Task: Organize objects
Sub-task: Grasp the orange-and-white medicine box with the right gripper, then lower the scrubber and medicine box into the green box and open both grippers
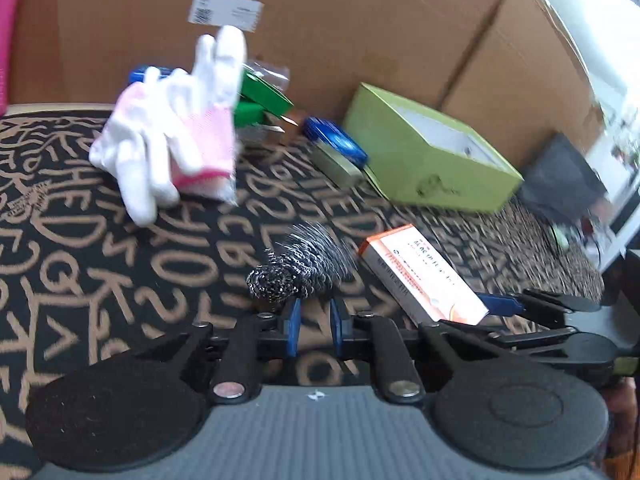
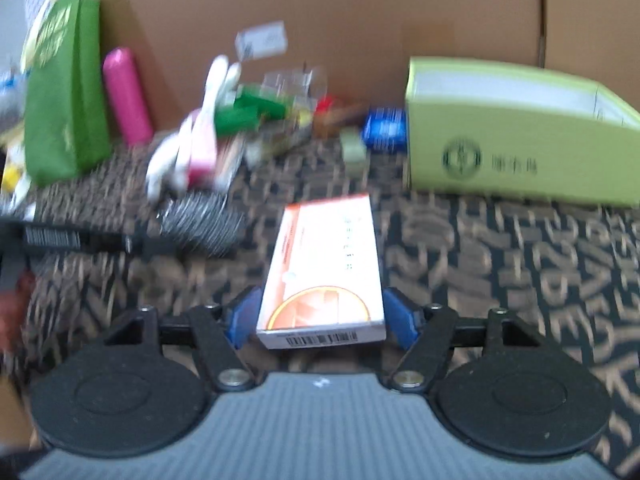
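The orange-and-white carton (image 2: 322,276) sits lengthwise between the 2 blue pads of the right gripper (image 2: 322,322), barcode end toward the camera. The fingers (image 2: 402,322) are clamped on, or all but touching, its long sides, so I judge it grasped; whether it rests on the letter-patterned surface (image 2: 520,264) or is just off it cannot be told through the blur. Holding it by the narrow width probably keeps it level for a move toward the open lime-green box (image 2: 516,140), which stands ahead and to the right against the big cardboard box (image 2: 360,12) and looks a likely place for it.

The left gripper (image 1: 314,330) grasps nothing: its fingers (image 1: 294,328) stand slightly apart over bare surface, just short of the steel-wire scrubber (image 1: 298,270), which lies beside the carton (image 1: 420,272).

The left wrist view shows the right gripper's reach from the side and the lime-green box's (image 1: 432,164) white interior, plus the white-and-pink gloves (image 1: 172,136) and a blue tin (image 1: 334,140). Only the right wrist view shows the carton's barcode, the green pouch (image 2: 66,92) and the pink cylinder (image 2: 126,96) at far left.
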{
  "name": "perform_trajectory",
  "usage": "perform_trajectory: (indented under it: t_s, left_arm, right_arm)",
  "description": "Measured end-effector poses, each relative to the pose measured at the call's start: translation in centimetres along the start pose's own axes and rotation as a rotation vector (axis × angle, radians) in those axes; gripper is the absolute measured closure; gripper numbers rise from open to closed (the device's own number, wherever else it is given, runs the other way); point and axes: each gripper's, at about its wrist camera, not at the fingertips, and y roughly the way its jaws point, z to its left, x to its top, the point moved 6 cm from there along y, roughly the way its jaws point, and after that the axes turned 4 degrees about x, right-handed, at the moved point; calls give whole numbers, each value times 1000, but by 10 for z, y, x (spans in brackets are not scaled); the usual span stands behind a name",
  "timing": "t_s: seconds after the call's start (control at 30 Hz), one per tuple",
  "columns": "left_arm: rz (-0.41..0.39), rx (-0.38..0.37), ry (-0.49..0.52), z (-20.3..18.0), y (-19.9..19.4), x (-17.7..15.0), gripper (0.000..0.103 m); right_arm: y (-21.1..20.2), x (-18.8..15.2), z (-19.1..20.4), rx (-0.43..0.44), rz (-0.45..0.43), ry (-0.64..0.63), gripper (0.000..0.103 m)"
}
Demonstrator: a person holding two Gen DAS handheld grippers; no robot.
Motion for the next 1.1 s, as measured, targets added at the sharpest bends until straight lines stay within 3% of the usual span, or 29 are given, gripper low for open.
perform_trajectory:
  t_s: [0.03, 0.07, 0.17, 0.27, 0.4, 0.43, 0.47, 0.5, 0.53, 0.67, 0.77, 0.83, 0.87, 0.97, 1.1]
  left_arm:
    - [0, 16, -3, -3, -2, -2, 87]
    - [-8, 26, -10, -6, -4, -2, 80]
    - [-66, 80, -34, -8, -7, 4, 37]
    - [-147, 173, 20, -9, -9, 13, 33]
    - [-163, 142, 134, -16, 6, 27, 20]
    - [-138, 140, 157, -17, 13, 28, 21]
    - [-105, 127, 173, -17, 19, 27, 33]
    - [-75, 101, 176, -16, 24, 26, 57]
    - [-52, 88, 171, -16, 27, 23, 65]
    - [-64, 82, 172, -18, 22, 20, 63]
    - [-63, 109, 202, -22, 27, 21, 51]
    - [-49, 115, 214, -23, 34, 20, 52]
    - [-45, 124, 228, -24, 36, 19, 57]
    - [-48, 142, 255, -28, 34, 18, 65]
    - [-34, 93, 219, -35, 27, 19, 68]
  right_arm:
    - [-2, -4, 2, -11, 1, -14, 32]
    - [-3, -7, 4, -29, -2, -33, 27]
    - [-1, -1, 9, -59, -28, -71, 24]
    - [3, 6, 16, -59, -42, -103, 22]
    - [8, 4, 17, -51, -46, -111, 19]
    - [9, 3, 15, -52, -45, -102, 19]
    - [9, 3, 14, -54, -45, -93, 19]
    - [9, 2, 12, -57, -46, -85, 19]
    - [9, 2, 11, -58, -47, -80, 19]
    - [15, 2, 9, -63, -38, -81, 19]
    - [25, 4, 10, -78, -21, -101, 20]
    - [28, 5, 10, -79, -23, -106, 29]
    - [29, 6, 10, -73, -27, -95, 38]
    - [26, 6, 8, -74, -39, -80, 38]
    - [19, 4, 7, -61, -54, -66, 38]
